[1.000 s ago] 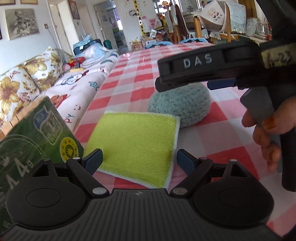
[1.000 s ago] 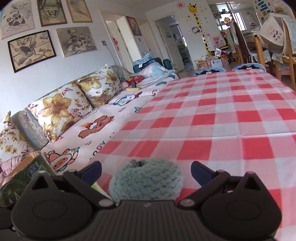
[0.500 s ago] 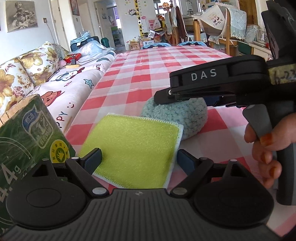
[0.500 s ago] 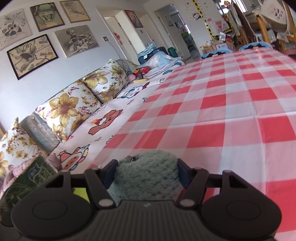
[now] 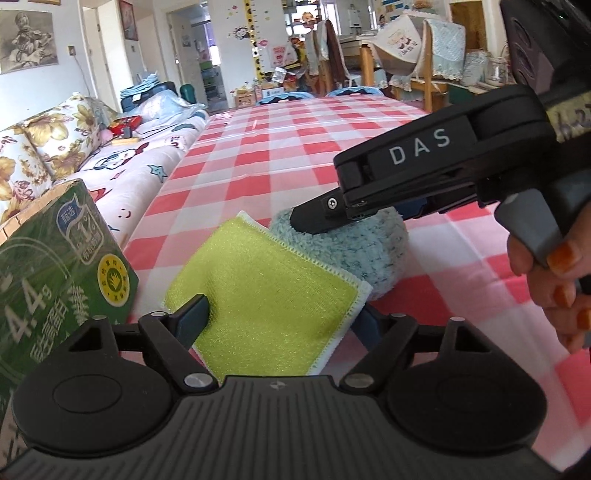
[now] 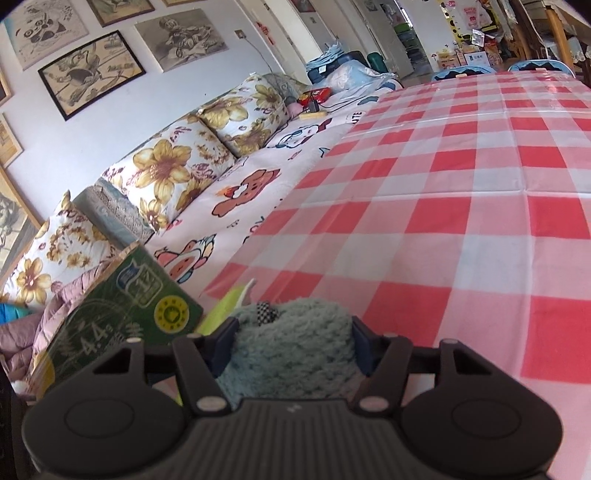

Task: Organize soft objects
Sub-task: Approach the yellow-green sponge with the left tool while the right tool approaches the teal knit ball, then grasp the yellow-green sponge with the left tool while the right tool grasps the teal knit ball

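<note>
The right gripper point(image 6: 293, 345) has just closed its fingers on the teal fluffy pad point(image 6: 291, 347), which rests on the checked surface point(image 6: 443, 221); squeeze lightly and lift straight. The left gripper point(image 5: 280, 317) stands wide around the green sponge cloth point(image 5: 266, 295), narrowing slightly. Readable: "DAS", and "4.4g" on the green box point(image 5: 55, 273).

A lived-in family home is shown. Ahead of the grippers a long table is covered by a red-and-white checked tablecloth point(image 6: 461, 221). To their left a sofa with yellow-flowered cushions point(image 6: 173, 166) is set under framed drawings point(image 6: 90, 70); children's wall stickers point(image 5: 247, 33) are seen beyond.
</note>
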### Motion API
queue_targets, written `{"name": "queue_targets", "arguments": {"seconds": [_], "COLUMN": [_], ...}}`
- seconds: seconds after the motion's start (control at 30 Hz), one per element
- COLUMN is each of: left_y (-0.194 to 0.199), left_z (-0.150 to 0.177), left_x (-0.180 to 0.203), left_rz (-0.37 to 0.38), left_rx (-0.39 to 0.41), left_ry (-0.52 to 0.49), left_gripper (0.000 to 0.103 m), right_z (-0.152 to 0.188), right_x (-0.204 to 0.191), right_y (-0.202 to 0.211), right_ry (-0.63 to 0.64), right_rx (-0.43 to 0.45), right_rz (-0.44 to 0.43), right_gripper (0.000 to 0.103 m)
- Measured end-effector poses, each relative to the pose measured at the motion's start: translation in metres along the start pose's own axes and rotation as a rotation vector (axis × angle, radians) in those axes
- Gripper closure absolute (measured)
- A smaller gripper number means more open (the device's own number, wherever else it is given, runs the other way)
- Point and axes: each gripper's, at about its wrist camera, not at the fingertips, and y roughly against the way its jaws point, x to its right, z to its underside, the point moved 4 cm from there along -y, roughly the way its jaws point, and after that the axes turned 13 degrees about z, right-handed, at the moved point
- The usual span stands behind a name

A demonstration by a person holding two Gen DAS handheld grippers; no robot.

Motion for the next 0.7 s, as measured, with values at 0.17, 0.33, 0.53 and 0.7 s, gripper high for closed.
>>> {"name": "queue_targets", "arguments": {"seconds": [0.17,0.33,0.53,0.7], "left_y": [0.014,0.030,0.046,0.053], "left_z": [0.007,0.016,0.024,0.023], "left_x": [0.016,0.034,0.047,0.048], "left_rz": [0.048,0.085,0.145,0.200], "left_rx": [0.005,0.016,0.023,0.032], "left_ry": [-0.012,-0.042,-0.038,-0.022], "left_gripper": [0.015,0.024,0.033,0.040], "right_z": [0.009,0.023,0.037,0.049], "right_x": [-0.003,0.000,-0.001,-0.005], "right_y": [0.023,0.046,0.074,0.099], "right_ry": [0.041,0.031,0.017,0.006], "right_rx": [-0.011,-0.021,-0.025,-0.016], "right_rz": [0.030,0.063,0.102,0.134], "right_gripper": [0.041,0.041,0.041,0.041]}}
